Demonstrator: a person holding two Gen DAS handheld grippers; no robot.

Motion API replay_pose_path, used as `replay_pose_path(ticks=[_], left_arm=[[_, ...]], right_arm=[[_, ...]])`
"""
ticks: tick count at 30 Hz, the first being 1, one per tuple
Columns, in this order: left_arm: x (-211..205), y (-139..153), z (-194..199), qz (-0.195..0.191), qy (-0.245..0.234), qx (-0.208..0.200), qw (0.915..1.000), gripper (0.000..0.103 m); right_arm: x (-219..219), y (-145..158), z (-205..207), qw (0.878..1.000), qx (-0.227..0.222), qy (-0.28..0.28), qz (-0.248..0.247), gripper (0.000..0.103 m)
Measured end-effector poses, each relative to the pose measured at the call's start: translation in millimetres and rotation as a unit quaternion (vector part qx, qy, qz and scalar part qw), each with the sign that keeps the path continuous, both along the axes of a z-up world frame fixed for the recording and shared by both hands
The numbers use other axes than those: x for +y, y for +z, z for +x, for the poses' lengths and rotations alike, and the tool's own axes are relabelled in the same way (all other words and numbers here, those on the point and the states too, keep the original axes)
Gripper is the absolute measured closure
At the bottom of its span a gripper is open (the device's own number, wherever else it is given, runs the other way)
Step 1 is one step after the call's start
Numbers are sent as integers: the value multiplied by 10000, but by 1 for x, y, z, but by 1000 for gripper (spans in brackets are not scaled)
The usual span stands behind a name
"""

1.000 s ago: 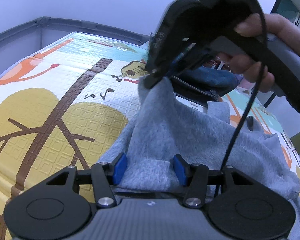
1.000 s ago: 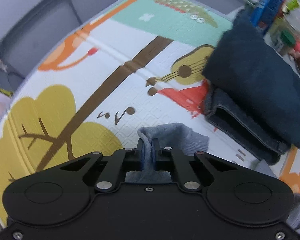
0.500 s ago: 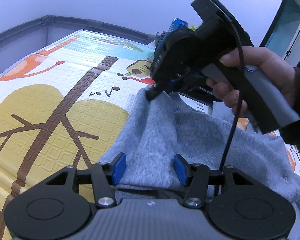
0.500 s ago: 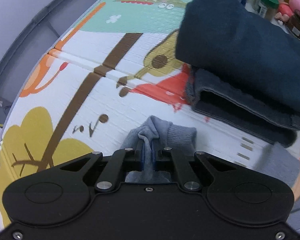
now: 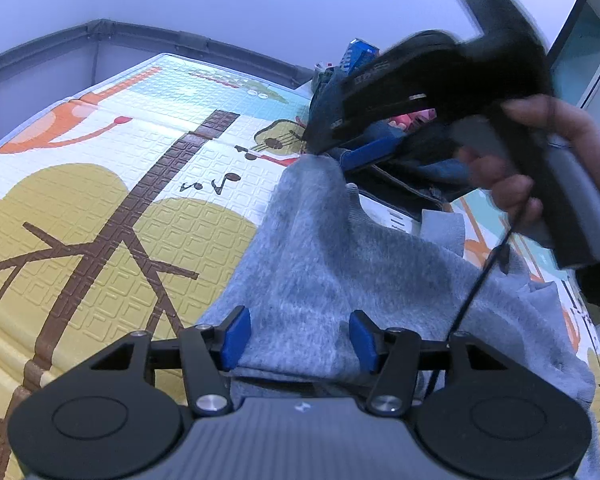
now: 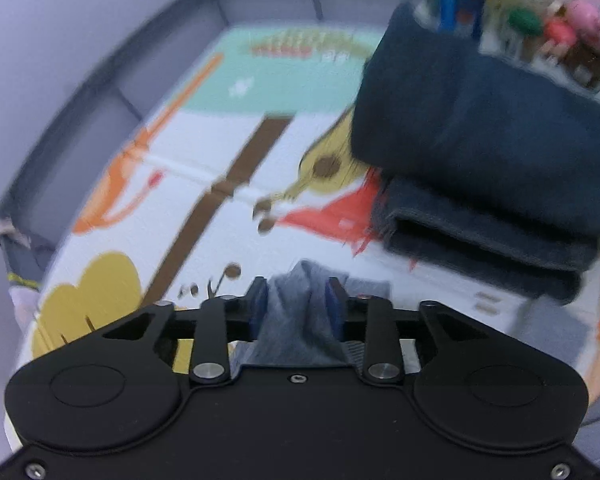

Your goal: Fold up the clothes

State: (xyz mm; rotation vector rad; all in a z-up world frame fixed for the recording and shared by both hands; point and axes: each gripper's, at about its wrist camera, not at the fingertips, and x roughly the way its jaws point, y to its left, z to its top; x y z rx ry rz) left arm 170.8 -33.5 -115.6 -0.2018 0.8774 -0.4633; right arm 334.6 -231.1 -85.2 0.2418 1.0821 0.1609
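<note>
A grey sweatshirt lies rumpled on the patterned play mat. My left gripper hovers low over its near part, jaws opening slightly, blue pads wide apart with cloth spread between and beyond them. A hand holds my right gripper at the lifted far peak of the cloth. In the right wrist view, the right gripper has its jaws opening, and a loose bunch of the sweatshirt fills the gap.
A stack of folded dark blue clothes sits on the mat just beyond the grey cloth, to the right. Bottles and toys crowd the far right corner. A grey padded rail borders the mat.
The right gripper's jaws, pinched tight on the grey cloth before, have spread apart, and it has shifted and rolled; its view is blurred. The left gripper has kept still.
</note>
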Motion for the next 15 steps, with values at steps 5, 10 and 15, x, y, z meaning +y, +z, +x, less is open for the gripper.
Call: replay_pose_path(ticks=[5,10,15], left_arm=[[1,5,1,-20,8,88,10000,44],[-2,14,-3,22,-45,64,10000,41],[-8,28,-13,78,-149,-30,9999,39]], right_arm=[[-37,23,-33,9992,-282,-255,140,68],[-75,34,-76,9977,-322,-574,135,68],[-110,37,-127,9949,-290,-946,171,68]])
